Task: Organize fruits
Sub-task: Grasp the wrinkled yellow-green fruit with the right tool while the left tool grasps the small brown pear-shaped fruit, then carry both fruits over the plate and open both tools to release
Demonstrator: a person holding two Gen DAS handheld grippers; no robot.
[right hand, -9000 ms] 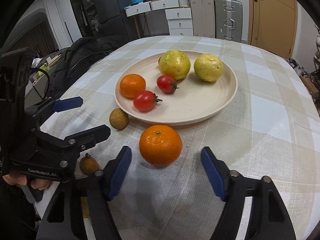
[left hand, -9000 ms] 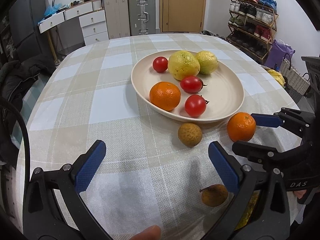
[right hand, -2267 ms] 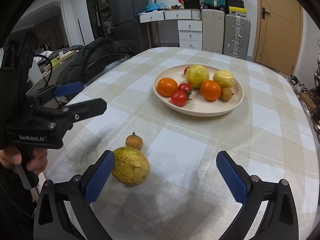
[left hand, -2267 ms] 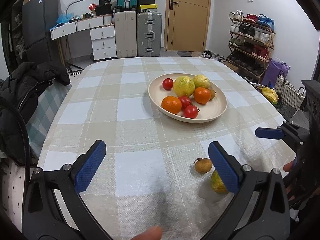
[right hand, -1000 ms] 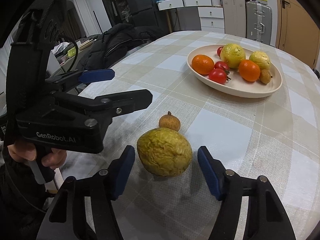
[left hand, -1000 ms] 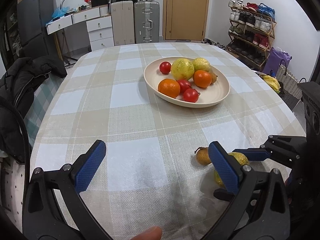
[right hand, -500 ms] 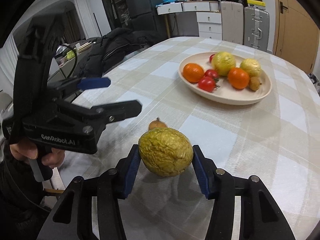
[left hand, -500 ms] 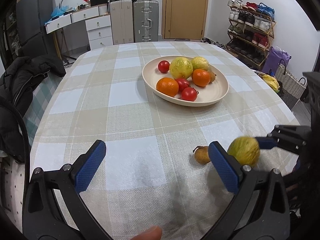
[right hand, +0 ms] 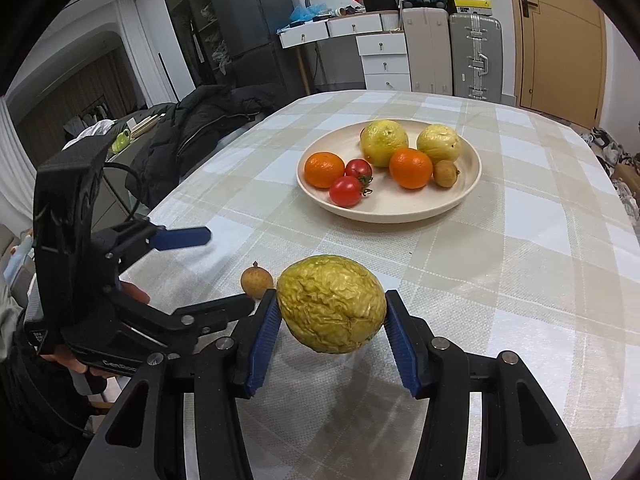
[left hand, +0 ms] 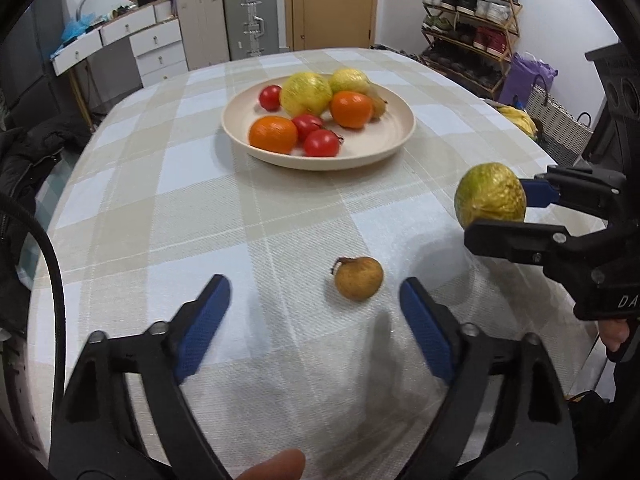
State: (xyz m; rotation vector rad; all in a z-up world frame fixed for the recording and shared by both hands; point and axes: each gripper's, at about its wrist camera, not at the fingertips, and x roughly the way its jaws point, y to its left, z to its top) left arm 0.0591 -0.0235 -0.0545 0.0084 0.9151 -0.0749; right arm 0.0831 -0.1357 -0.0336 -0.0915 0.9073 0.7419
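Observation:
A wrinkled yellow-green fruit hangs above the checked tablecloth, with my right gripper shut on its sides; the same fruit appears at the right of the left wrist view. A small brown fruit lies on the cloth between the blue pads of my left gripper, whose jaws are closing without touching it. In the right wrist view that brown fruit sits just left of the held one. Further back stands a cream plate holding two oranges, several tomatoes, two yellow fruits and one small brown fruit.
The table's near edge runs close below both grippers. A black jacket lies over a chair at the left side. Suitcases, white drawers and a door stand behind the table; a shoe rack and a basket are at the right.
My right gripper closed on the wrinkled fruit and lifted it off the cloth. My left gripper moved in over the small brown fruit and its jaws narrowed.

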